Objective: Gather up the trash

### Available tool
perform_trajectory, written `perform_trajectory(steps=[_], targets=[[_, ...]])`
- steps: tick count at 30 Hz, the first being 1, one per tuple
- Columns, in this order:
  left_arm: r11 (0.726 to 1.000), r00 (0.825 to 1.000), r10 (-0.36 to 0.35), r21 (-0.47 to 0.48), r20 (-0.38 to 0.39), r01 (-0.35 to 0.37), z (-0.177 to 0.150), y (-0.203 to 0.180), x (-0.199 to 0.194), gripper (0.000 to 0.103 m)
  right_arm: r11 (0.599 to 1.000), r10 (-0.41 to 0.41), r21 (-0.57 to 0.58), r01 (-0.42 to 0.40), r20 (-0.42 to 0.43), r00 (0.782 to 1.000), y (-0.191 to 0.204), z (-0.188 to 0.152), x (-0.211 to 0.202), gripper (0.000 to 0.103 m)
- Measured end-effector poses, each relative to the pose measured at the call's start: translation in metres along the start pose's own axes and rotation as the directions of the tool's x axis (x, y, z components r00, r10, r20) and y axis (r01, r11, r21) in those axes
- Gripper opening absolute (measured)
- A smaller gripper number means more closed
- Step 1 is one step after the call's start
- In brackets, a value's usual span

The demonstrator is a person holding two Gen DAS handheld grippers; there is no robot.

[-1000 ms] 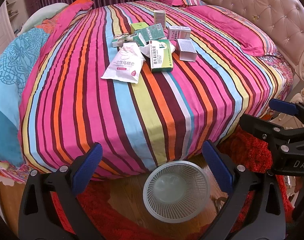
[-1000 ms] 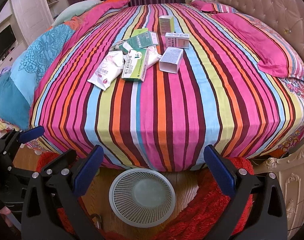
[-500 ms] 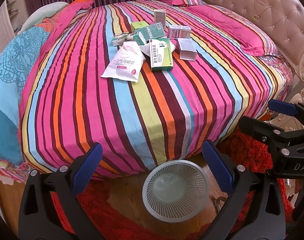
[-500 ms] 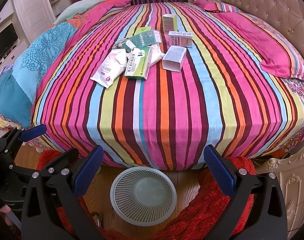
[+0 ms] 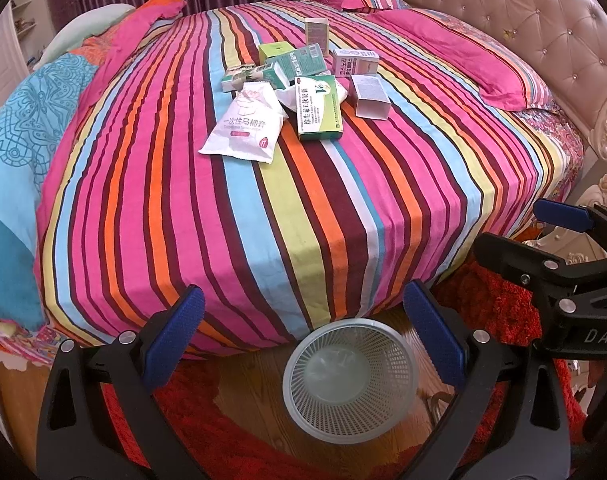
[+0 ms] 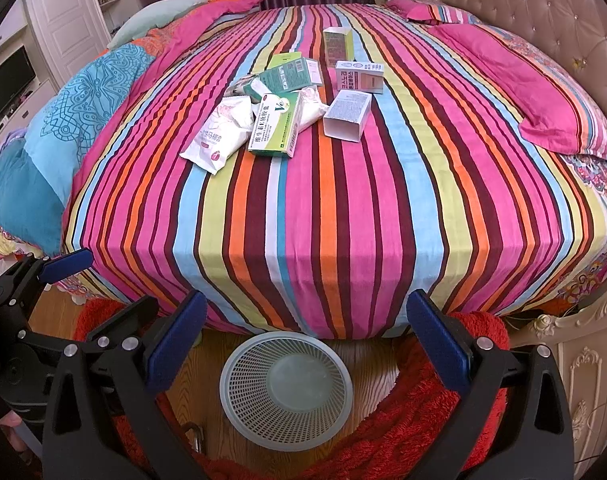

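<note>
Several cartons and packets lie heaped mid-bed on the striped cover: a white packet (image 5: pixel 245 122) (image 6: pixel 219 136), a green-and-white carton (image 5: pixel 317 107) (image 6: pixel 274 126), a grey open box (image 5: pixel 369 97) (image 6: pixel 348 115), a white-and-pink carton (image 5: pixel 355 62) (image 6: pixel 359 76), and green cartons behind. An empty white mesh basket (image 5: pixel 349 378) (image 6: pixel 285 388) stands on the floor at the bed's foot. My left gripper (image 5: pixel 303 334) hovers open above the basket, holding nothing. My right gripper (image 6: pixel 305 338) is open too, over the basket, far short of the heap.
The striped bed (image 5: pixel 263 220) fills both views, with pink pillows (image 6: pixel 515 80) and a tufted headboard (image 5: pixel 523 12) at the right. A blue quilt (image 6: pixel 63 120) lies at the left. A red rug (image 6: pixel 423 432) and wooden floor (image 5: pixel 255 392) surround the basket. A carved white cabinet (image 6: pixel 583 360) stands at the right.
Both grippers have crept slightly forward toward the bed, so the heap of cartons sits a little nearer and lower in view. Both jaws stay open.
</note>
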State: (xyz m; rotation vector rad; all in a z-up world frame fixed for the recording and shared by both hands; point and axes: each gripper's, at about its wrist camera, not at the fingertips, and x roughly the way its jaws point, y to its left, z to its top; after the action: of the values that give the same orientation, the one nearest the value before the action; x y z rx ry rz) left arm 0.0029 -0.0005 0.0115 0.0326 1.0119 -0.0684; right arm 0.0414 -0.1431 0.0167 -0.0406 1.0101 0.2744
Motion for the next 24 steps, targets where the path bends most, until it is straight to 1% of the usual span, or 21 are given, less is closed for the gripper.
perform_trajectory(steps=[12,24], targets=[[1.000,1.000,-0.003,-0.003,-0.021,0.003,0.001,0.001,0.008,0.097,1.000,-0.011,0.012,0.011,0.011,1.000,-0.005,0.000,0.001,0.096],[0.999,0.998,-0.022,-0.027,-0.058,0.020,0.003,0.010,0.031,0.097,1.000,0.006,0.021,-0.006,-0.024,1.000,-0.007,0.005,0.021,0.096]])
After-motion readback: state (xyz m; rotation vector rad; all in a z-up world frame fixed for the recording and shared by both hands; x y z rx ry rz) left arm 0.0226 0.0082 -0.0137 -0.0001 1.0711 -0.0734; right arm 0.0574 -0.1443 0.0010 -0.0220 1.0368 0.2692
